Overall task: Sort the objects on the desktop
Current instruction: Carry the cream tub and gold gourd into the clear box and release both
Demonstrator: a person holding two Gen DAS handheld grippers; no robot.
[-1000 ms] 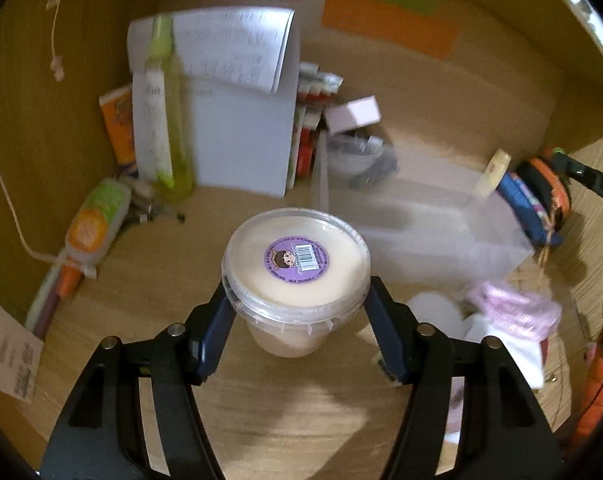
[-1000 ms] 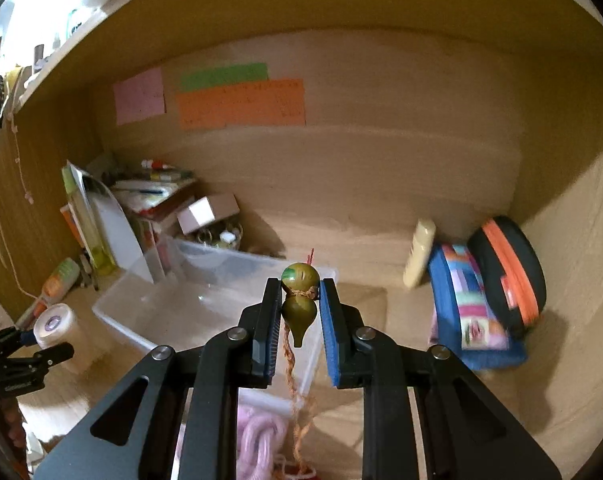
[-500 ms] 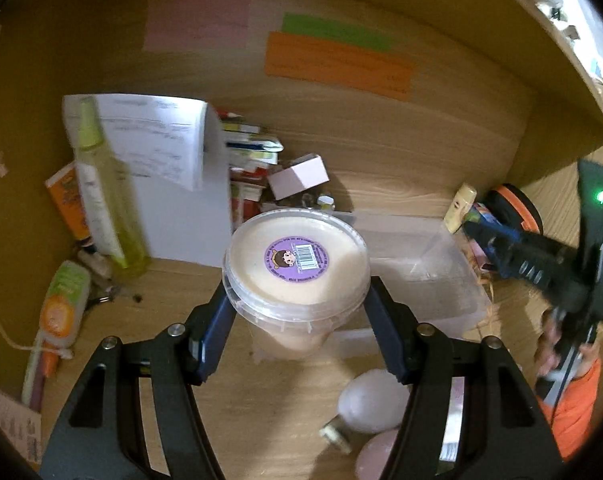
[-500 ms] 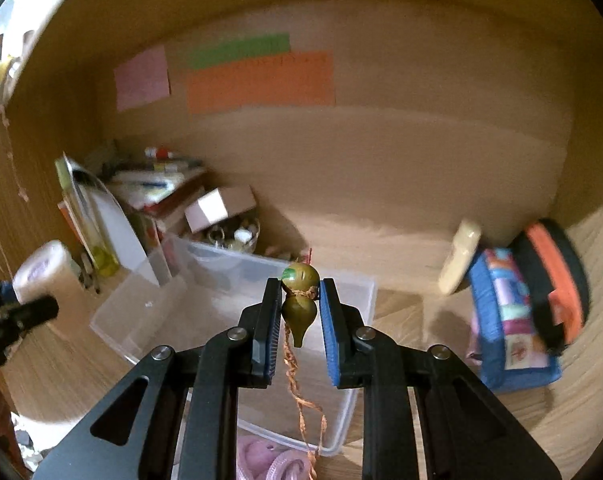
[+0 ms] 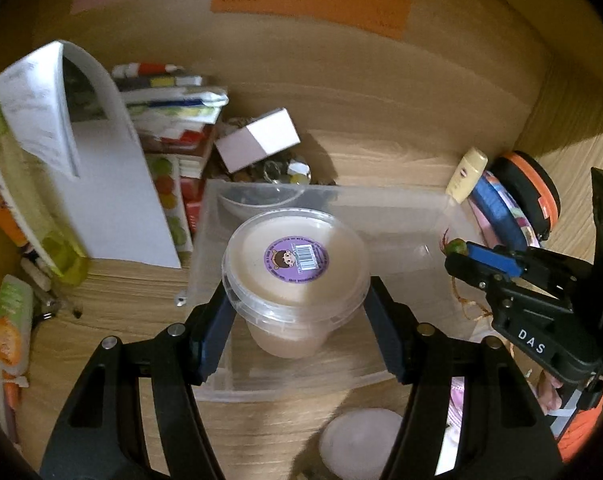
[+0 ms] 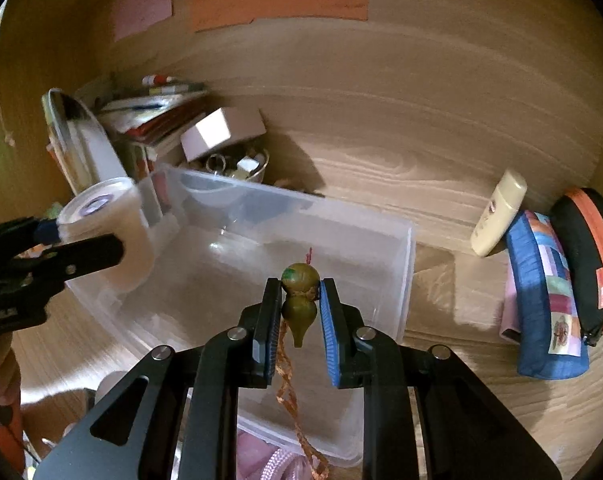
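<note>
My left gripper (image 5: 297, 320) is shut on a clear plastic tub (image 5: 295, 264) of beige cream with a purple lid sticker. It holds the tub above the near left part of a clear plastic bin (image 5: 401, 208). My right gripper (image 6: 300, 308) is shut on a small green gourd charm (image 6: 299, 296) with an orange braided cord hanging down. It holds the charm over the bin (image 6: 405, 264). The right gripper (image 5: 461, 256) also shows at the right of the left wrist view. The tub (image 6: 109, 220) also shows at the left of the right wrist view.
Books and papers (image 5: 169, 120), a white box (image 5: 257, 140) and a bowl of trinkets (image 6: 237, 168) crowd the back left. A cream tube (image 6: 497, 212), a blue pouch (image 6: 545, 292) and a black-orange case (image 6: 593, 256) lie at right. Pink items (image 5: 361, 436) lie near the front.
Both grippers have moved forward toward the clear bin. The tub and the gourd charm now hang over it, and the right gripper has come into the left wrist view.
</note>
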